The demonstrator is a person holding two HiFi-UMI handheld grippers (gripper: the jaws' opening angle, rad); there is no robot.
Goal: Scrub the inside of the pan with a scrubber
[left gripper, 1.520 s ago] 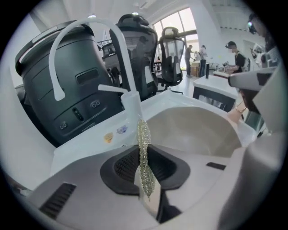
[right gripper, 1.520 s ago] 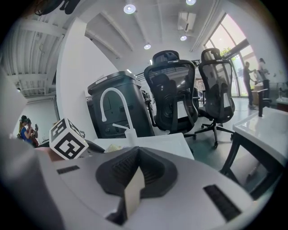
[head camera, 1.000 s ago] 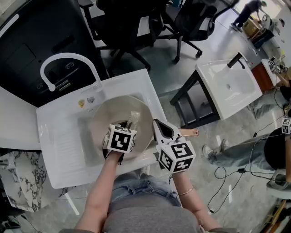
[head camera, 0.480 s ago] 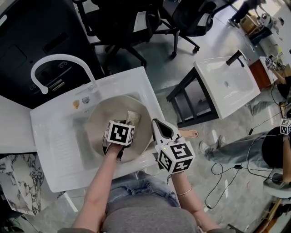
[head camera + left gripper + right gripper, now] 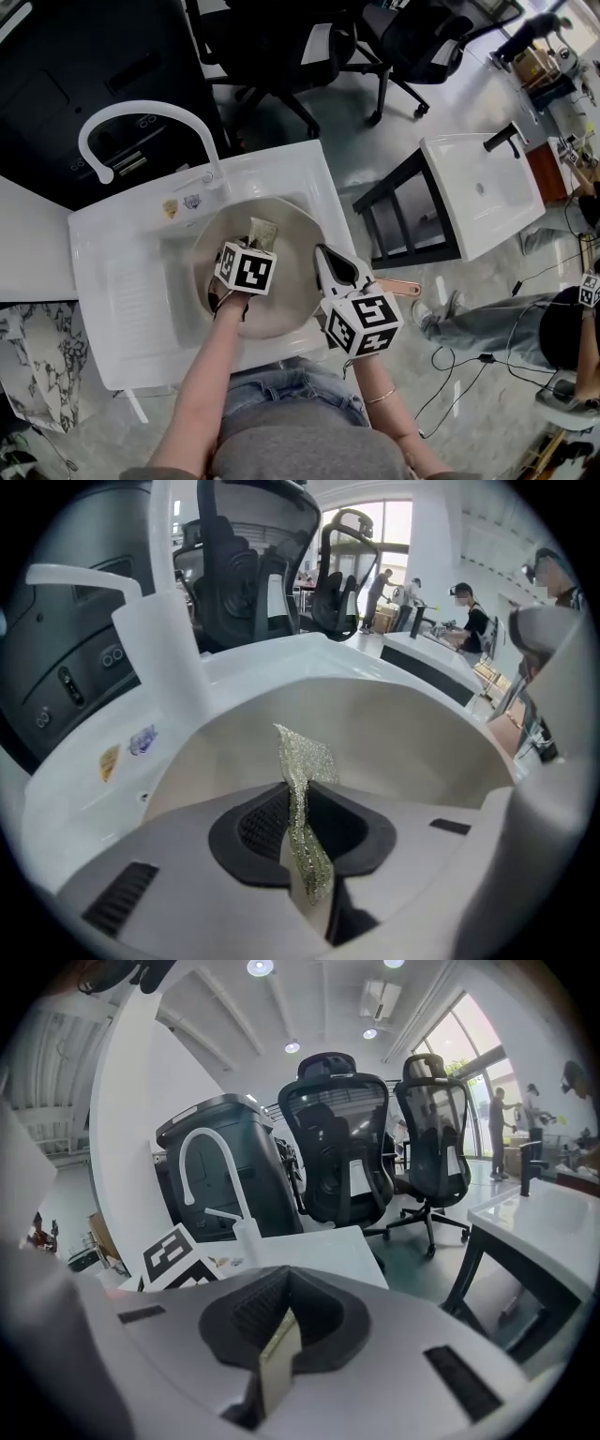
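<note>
The pan sits in a white sink under a curved faucet. Inside the pan, the left tongs are clamped tight on a glittery scrubber, which stands up toward the far wall. The right tongs are closed on the pan's copper-coloured handle at the sink's edge.
</note>
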